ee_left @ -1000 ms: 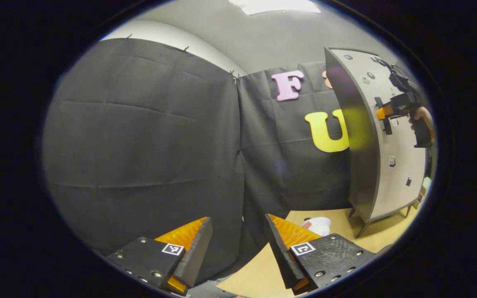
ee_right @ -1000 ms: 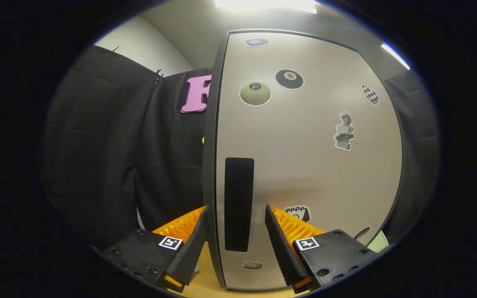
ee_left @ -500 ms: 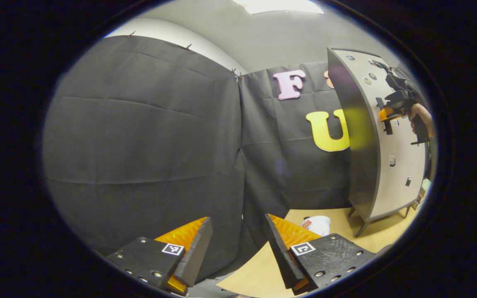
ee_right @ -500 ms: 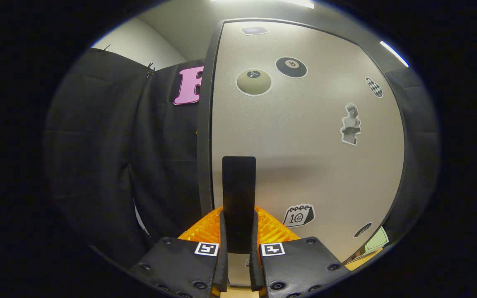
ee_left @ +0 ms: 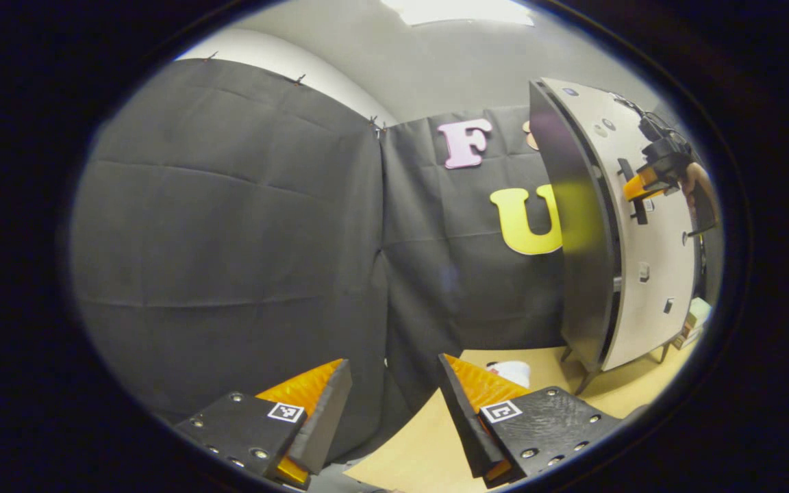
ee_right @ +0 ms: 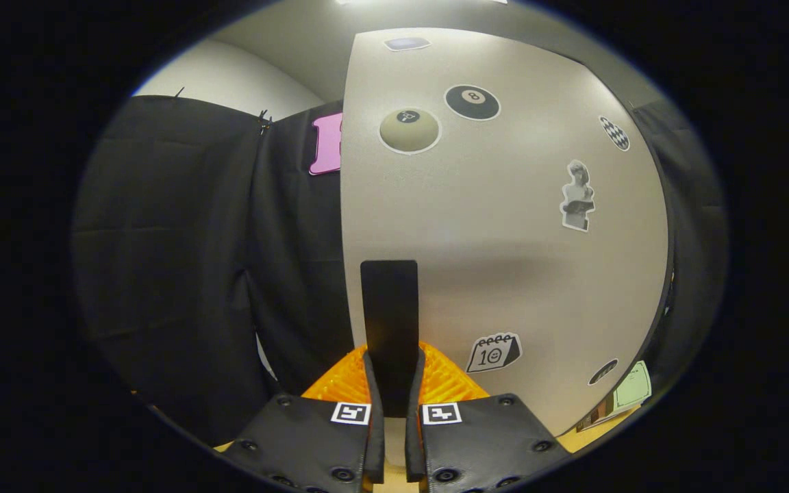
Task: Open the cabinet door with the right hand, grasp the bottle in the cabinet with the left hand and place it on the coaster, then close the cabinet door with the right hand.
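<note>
Right gripper view shows the right gripper (ee_right: 394, 383) closed on the dark vertical handle (ee_right: 389, 322) of the cabinet door (ee_right: 504, 239), low in the middle of the frame, with both fingers pressing on its sides. The door carries several stickers and fills the centre and right of this view. In the left gripper view, the same door (ee_left: 648, 233) stands at the right edge, and a narrow dark gap separates it from the cabinet (ee_left: 572, 233) body, so I judge the opening step is in progress and only just begun. The left gripper (ee_left: 394, 404) waits at the bottom of its frame, fingers wide apart and holding nothing, above the wooden table (ee_left: 435, 445). The bottle is hidden inside the cabinet, and I cannot identify the coaster. Next move calls for pulling the handle further along the door's arc, until the inside is reachable.
</note>
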### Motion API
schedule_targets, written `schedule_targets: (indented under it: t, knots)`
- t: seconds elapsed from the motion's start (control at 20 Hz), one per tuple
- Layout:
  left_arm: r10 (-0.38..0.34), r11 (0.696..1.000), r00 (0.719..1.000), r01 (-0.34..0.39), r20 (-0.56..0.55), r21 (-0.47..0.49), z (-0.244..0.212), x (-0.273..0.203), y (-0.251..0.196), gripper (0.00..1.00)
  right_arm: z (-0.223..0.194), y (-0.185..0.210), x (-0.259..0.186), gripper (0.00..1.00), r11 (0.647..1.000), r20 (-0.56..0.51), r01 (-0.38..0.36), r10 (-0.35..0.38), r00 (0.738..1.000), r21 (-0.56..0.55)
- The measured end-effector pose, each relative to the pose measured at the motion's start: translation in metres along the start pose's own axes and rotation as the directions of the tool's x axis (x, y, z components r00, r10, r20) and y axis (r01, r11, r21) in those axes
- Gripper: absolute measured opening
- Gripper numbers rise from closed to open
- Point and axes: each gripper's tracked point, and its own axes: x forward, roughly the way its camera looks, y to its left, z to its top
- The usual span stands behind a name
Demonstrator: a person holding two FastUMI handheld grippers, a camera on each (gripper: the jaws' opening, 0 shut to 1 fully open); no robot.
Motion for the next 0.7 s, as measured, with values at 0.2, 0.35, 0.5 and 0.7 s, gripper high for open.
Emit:
schedule_targets:
  t: [0.2,0.35,0.5,0.7]
  knots:
    - [-0.046,0.999,0.999,0.046,0.013,0.012,0.006,0.004,-0.016,0.77,0.0,-0.001,-0.01,0.13,0.998,-0.011,-0.055,0.055,0.998,0.01]
    - [-0.078,0.997,0.997,0.078,0.025,0.014,0.013,0.009,-0.032,0.77,0.001,-0.003,-0.015,0.13,0.995,-0.008,-0.097,0.097,0.995,0.004]
    - [-0.115,0.993,0.993,0.115,0.019,0.012,0.013,0.015,-0.045,0.77,0.0,-0.007,-0.018,0.13,0.989,-0.019,-0.145,0.145,0.989,0.01]
    - [-0.175,0.984,0.984,0.174,0.027,0.028,0.021,0.017,-0.082,0.77,0.001,-0.008,-0.019,0.13,0.982,-0.015,-0.191,0.191,0.982,0.002]
